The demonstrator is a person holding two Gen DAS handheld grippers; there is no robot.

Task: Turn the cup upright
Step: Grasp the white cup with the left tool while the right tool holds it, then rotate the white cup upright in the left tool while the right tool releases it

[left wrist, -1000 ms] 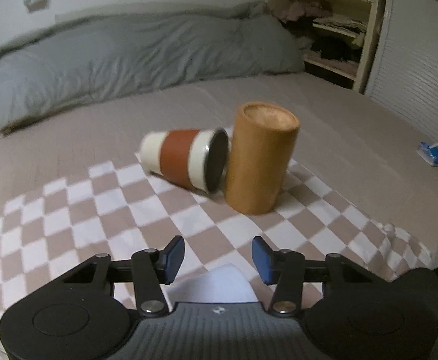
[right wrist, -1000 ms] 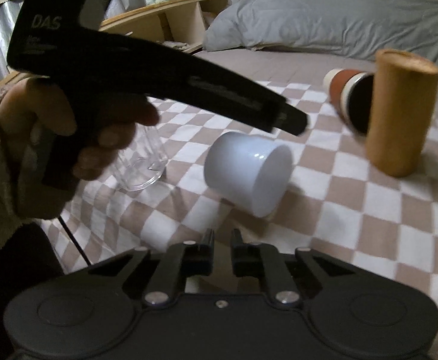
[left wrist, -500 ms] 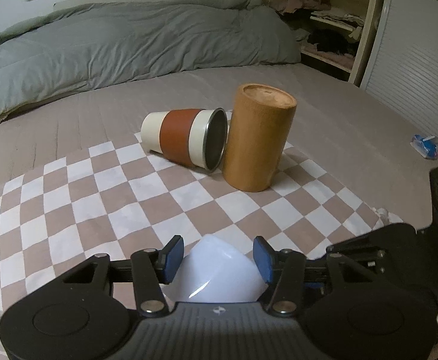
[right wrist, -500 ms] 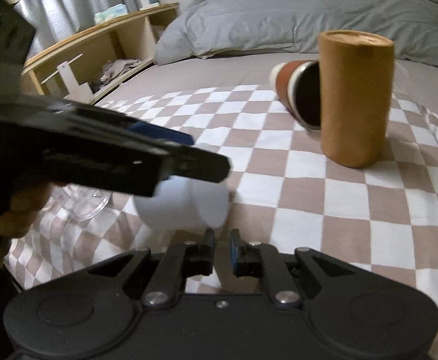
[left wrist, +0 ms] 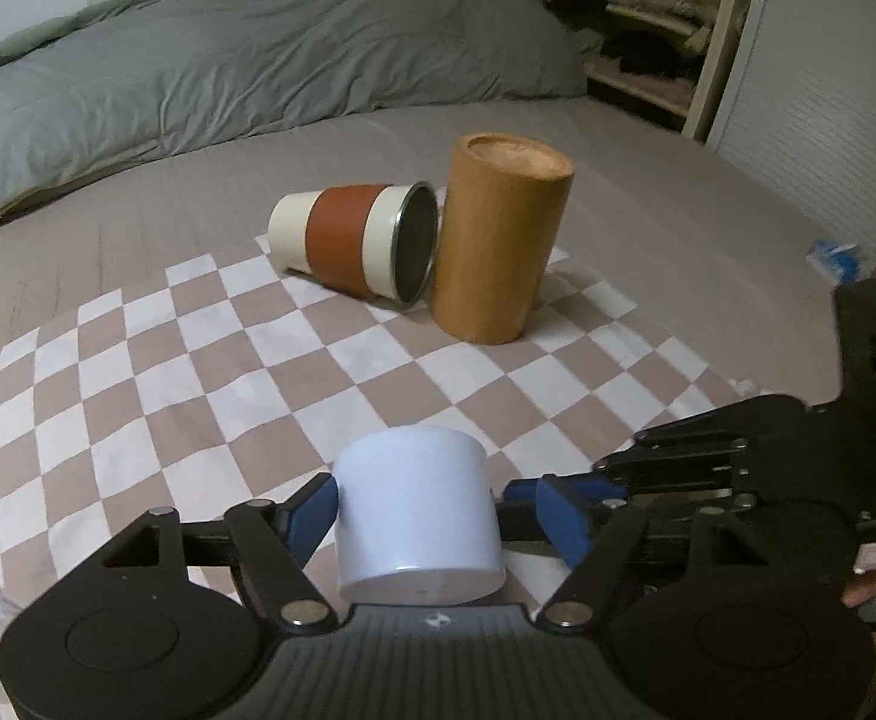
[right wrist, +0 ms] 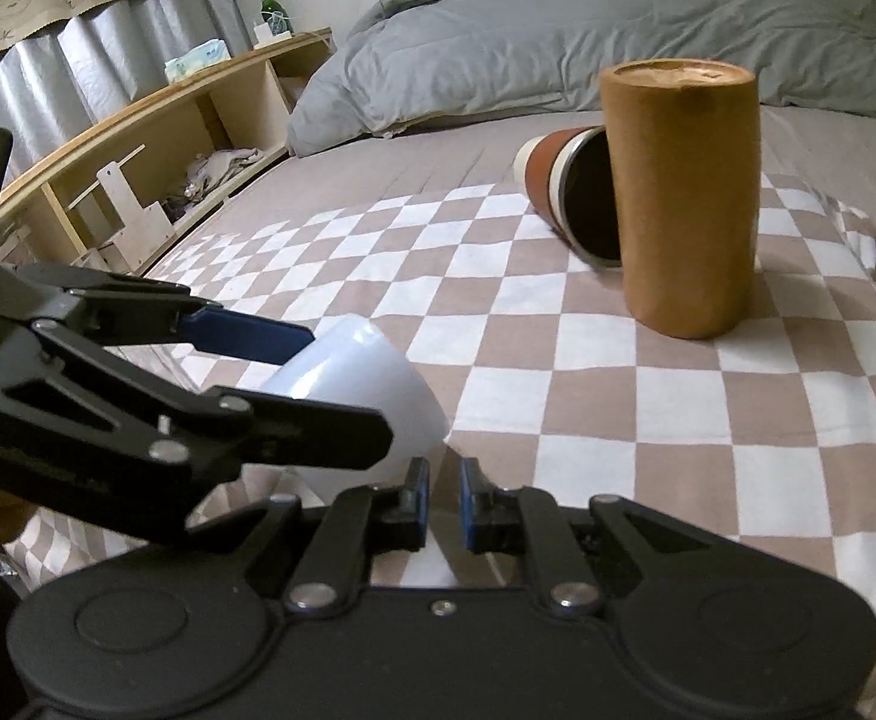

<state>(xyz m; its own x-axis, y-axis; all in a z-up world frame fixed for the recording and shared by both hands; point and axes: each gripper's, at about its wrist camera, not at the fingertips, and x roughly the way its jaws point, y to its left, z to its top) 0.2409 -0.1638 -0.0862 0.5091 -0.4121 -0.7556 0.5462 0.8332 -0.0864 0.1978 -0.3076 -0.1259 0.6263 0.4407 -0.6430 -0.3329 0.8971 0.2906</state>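
Two pairs of tongs meet around one white cup (left wrist: 419, 510), which lies near the front edge of the checkered blanket (left wrist: 210, 372) on the bed (left wrist: 648, 180). The left tongs (left wrist: 435, 513) are spread to either side of the cup: the left blue pad sits against its wall, while the right pad stands just off it, so a firm pinch cannot be confirmed. In the right wrist view the same cup (right wrist: 357, 378) appears tilted, its wider end pointing away from the left tongs (right wrist: 294, 384), with one blue finger (right wrist: 246, 333) laid across its top side. The right tongs (right wrist: 443, 501) are nearly pressed together with only a narrow slit between the pads, holding nothing, just in front of the cup.

Beyond the white cup, well apart, a tall orange cylinder (left wrist: 501, 240) stands upright on the blanket. A cream and rust tumbler (left wrist: 357, 243) lies on its side, its dark mouth touching the cylinder. A grey duvet (left wrist: 228, 66) is heaped behind them.
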